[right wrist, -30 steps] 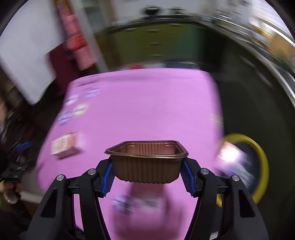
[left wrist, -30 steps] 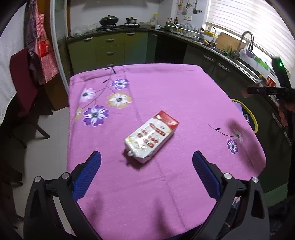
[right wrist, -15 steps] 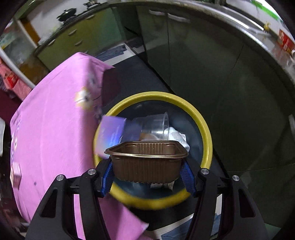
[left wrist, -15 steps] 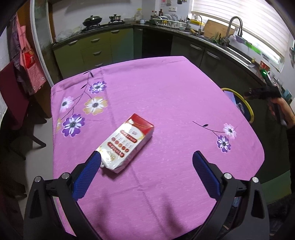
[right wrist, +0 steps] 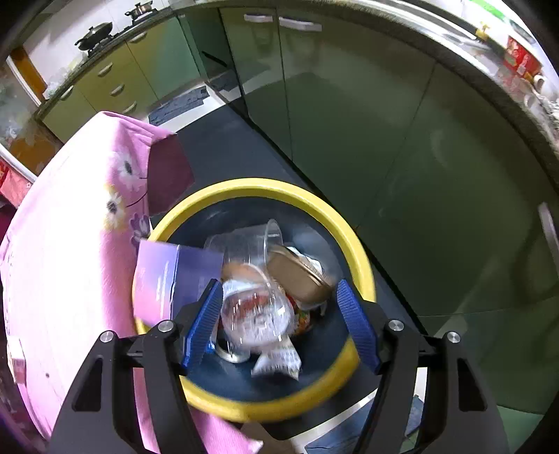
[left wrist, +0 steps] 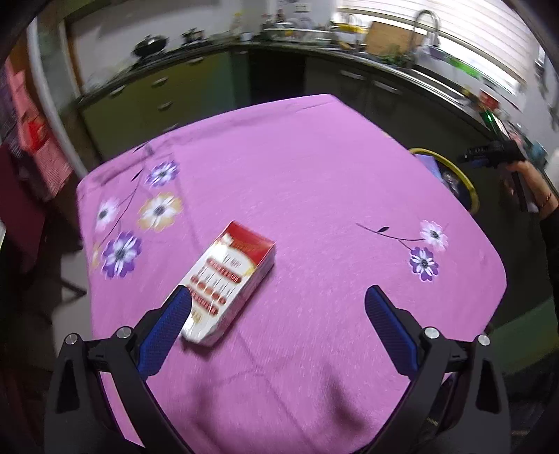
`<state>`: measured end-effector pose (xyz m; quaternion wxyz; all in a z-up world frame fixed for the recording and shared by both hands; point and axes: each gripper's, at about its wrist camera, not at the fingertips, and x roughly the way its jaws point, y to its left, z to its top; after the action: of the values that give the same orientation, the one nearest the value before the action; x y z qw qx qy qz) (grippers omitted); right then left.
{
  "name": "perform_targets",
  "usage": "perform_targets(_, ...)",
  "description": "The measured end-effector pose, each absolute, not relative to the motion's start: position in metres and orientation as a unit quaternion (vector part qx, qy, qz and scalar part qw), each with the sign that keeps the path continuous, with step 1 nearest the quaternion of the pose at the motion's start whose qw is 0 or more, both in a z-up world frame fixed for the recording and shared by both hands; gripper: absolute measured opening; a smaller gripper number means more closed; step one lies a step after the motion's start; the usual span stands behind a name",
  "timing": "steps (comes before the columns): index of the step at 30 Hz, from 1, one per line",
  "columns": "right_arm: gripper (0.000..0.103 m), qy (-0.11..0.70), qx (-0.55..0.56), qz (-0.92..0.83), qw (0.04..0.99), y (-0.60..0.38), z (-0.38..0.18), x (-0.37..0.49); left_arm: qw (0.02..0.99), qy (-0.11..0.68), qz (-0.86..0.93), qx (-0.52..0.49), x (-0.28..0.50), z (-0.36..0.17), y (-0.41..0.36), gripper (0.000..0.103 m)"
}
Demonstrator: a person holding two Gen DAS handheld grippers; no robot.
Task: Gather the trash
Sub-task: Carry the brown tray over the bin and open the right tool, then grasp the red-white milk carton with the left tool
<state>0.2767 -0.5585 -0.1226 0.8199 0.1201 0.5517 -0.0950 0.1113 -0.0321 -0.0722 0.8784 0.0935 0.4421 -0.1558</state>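
My right gripper [right wrist: 281, 290] hangs over the yellow-rimmed bin [right wrist: 255, 187]; its jaws are opening and nothing is between them. The brown plastic tray [right wrist: 297, 277] lies tilted inside the bin among a clear cup [right wrist: 244, 244], a purple box [right wrist: 171, 276] and wrappers. In the left wrist view a red and white carton [left wrist: 230, 279] lies flat on the pink flowered tablecloth [left wrist: 314, 181]. My left gripper [left wrist: 276, 304] is open above the cloth, its left finger over the carton's near end. The right gripper [left wrist: 489, 155] and the hand holding it show at the far right, above the bin [left wrist: 454, 174].
The bin stands on the dark floor against the table's right side, with green cabinets [right wrist: 349, 104] close behind it. A kitchen counter with a sink [left wrist: 419, 31] runs behind the table. A dark chair and hanging red cloth [left wrist: 31, 139] stand at the left.
The right gripper swung from over the table to above the bin and let go of the brown tray, which now lies in the bin. The left gripper moved nearer the carton.
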Motion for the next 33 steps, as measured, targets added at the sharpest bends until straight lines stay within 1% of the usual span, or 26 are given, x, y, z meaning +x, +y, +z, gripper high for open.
perform_targets(3,0.071,0.54,0.119,-0.078,0.829,-0.549,-0.106,0.257,0.873,0.428,-0.191,0.133,0.115,-0.075,-0.039,0.096)
perform_targets(7,0.071,0.519,0.115,-0.042,0.846,-0.524,-0.087,0.235,0.861,0.412,-0.232,0.189,0.121,-0.08,-0.045,0.096)
perform_targets(13,0.072,0.498,0.108,0.035,0.86,-0.469,-0.068,0.208,0.84,0.426,-0.242,0.234,0.151,-0.095,-0.033,0.096)
perform_targets(21,0.072,0.497,0.089,0.099,0.858,-0.414,-0.057,0.202,0.807,0.473,-0.271,0.228,0.192,-0.127,-0.008,0.096)
perform_targets(24,0.072,0.5,0.084,0.109,0.855,-0.404,-0.059,0.2,0.798,0.483,-0.285,0.22,0.196,-0.137,-0.005,0.096)
perform_targets(28,0.072,0.505,0.087,0.118,0.851,-0.397,-0.063,0.202,0.789,0.492,-0.287,0.233,0.194,-0.149,-0.005,0.096)
perform_targets(31,0.072,0.508,0.088,0.123,0.848,-0.397,-0.067,0.203,0.781,0.498,-0.292,0.237,0.19,-0.157,-0.007,0.094)
perform_targets(32,0.072,0.509,0.089,0.125,0.847,-0.396,-0.068,0.203,0.781,0.5,-0.292,0.235,0.19,-0.158,-0.007,0.092)
perform_targets(33,0.072,0.51,0.09,0.127,0.846,-0.395,-0.07,0.204,0.782,0.501,-0.295,0.225,0.19,-0.158,-0.005,0.086)
